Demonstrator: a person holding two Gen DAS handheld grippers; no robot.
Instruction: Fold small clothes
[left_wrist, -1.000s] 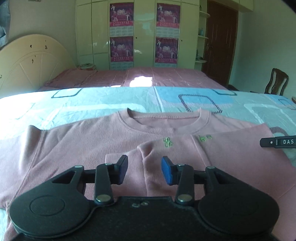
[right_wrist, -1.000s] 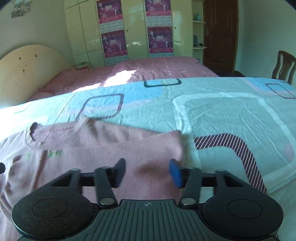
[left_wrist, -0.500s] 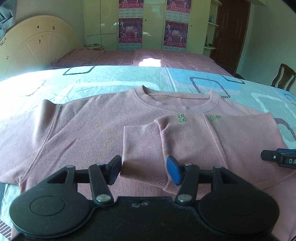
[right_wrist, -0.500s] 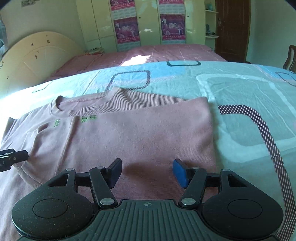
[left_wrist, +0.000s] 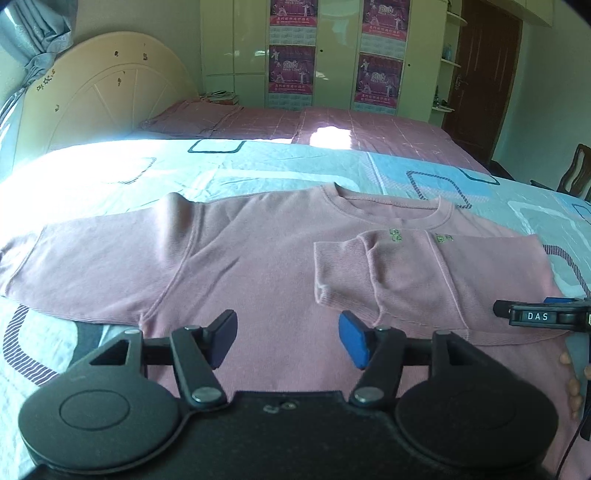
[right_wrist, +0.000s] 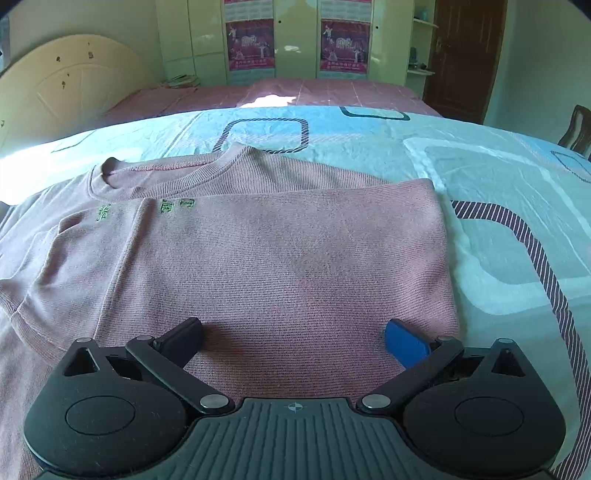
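Observation:
A pink sweater (left_wrist: 258, 258) lies flat on the bed, collar away from me. Its right side and sleeve are folded over the chest, with the ribbed cuff (left_wrist: 338, 271) near the middle. Its left sleeve (left_wrist: 85, 258) lies spread out to the left. My left gripper (left_wrist: 286, 341) is open and empty, just above the sweater's lower body. My right gripper (right_wrist: 293, 343) is open wide and empty, over the folded panel (right_wrist: 280, 251). Its tip also shows in the left wrist view (left_wrist: 539, 315).
The sweater lies on a light blue patterned bedsheet (right_wrist: 480, 177). Behind it is a pink bedcover (left_wrist: 332, 125), a cream headboard (left_wrist: 103, 96), wardrobes with posters (left_wrist: 291, 55), a dark door (left_wrist: 484, 74) and a wooden chair (left_wrist: 572, 173) at the right.
Both grippers have pulled back toward me and risen, so more of the sweater shows. The right gripper has opened wider. The left view has swung left, showing the spread sleeve.

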